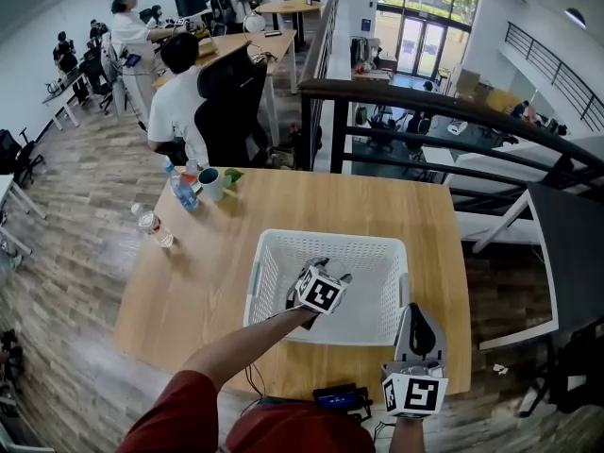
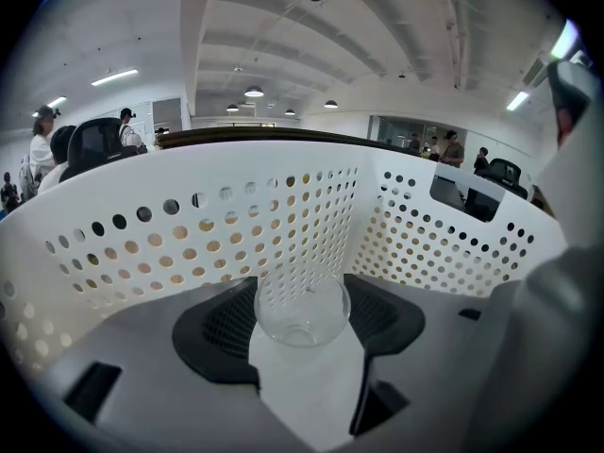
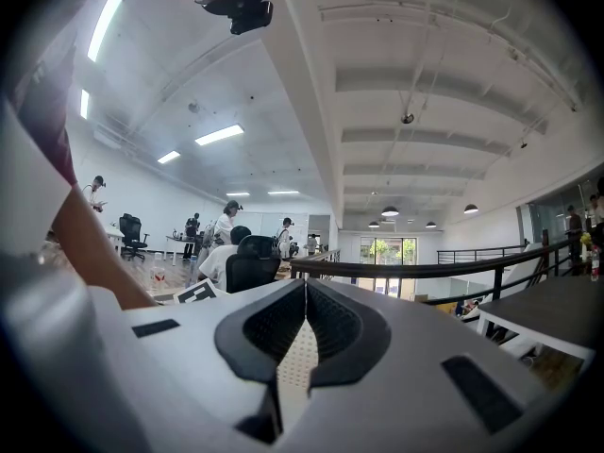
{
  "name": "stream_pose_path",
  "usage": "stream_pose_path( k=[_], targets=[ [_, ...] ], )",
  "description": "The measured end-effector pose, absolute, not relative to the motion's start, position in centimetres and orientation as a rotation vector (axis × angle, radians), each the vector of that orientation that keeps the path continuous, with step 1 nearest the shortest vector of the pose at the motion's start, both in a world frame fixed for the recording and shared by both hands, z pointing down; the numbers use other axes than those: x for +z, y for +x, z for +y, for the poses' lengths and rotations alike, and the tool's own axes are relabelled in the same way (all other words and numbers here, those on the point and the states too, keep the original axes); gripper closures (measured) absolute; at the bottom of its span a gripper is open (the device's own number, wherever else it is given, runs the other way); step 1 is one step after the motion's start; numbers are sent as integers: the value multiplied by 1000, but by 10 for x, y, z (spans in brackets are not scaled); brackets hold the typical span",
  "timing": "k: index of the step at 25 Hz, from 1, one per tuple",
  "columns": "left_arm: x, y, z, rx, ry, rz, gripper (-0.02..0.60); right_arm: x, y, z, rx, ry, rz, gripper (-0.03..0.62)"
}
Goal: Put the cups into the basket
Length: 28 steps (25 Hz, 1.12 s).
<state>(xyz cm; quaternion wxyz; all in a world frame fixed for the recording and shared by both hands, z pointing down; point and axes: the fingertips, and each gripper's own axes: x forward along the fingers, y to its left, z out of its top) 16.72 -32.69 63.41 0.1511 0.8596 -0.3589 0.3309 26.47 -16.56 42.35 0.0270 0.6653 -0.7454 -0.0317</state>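
A white perforated basket [image 1: 283, 240] stands on the wooden table [image 1: 189, 291]. My left gripper [image 1: 327, 272] reaches down into it, tilted. In the left gripper view a clear glass cup [image 2: 302, 311] sits upright between the two black pads [image 2: 219, 333], which press on its sides, and the gripper [image 2: 302, 295] is shut on it close to the basket wall [image 2: 189, 239]. My right gripper [image 1: 420, 313] rests by the basket's right front corner, its jaws together with nothing in them [image 3: 305, 291]. The head view hides the cup behind the left gripper.
A white mug [image 1: 212, 183] and two water bottles [image 1: 181, 190] [image 1: 151, 223] stand at the table's far left corner. A black device [image 1: 340, 399] lies at the near edge. A seated person in a black chair [image 1: 231, 102] is behind the table, with a dark railing [image 1: 453, 111] beyond it.
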Motion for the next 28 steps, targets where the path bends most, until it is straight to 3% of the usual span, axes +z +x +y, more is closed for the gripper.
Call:
stream_pose_path(
  k=[7,17,28],
  targets=[
    [634,167,-329,933,2454,-1044,291,423,264,-165,-130,2033,-2307,583],
    [631,169,-327,892,2412,-1039,195,422,266,-164,-120,2046,-2299,583],
    [597,174,-323,802,2463,-1044,183,421,263,-164,-131,2039,-2306,583]
  ],
)
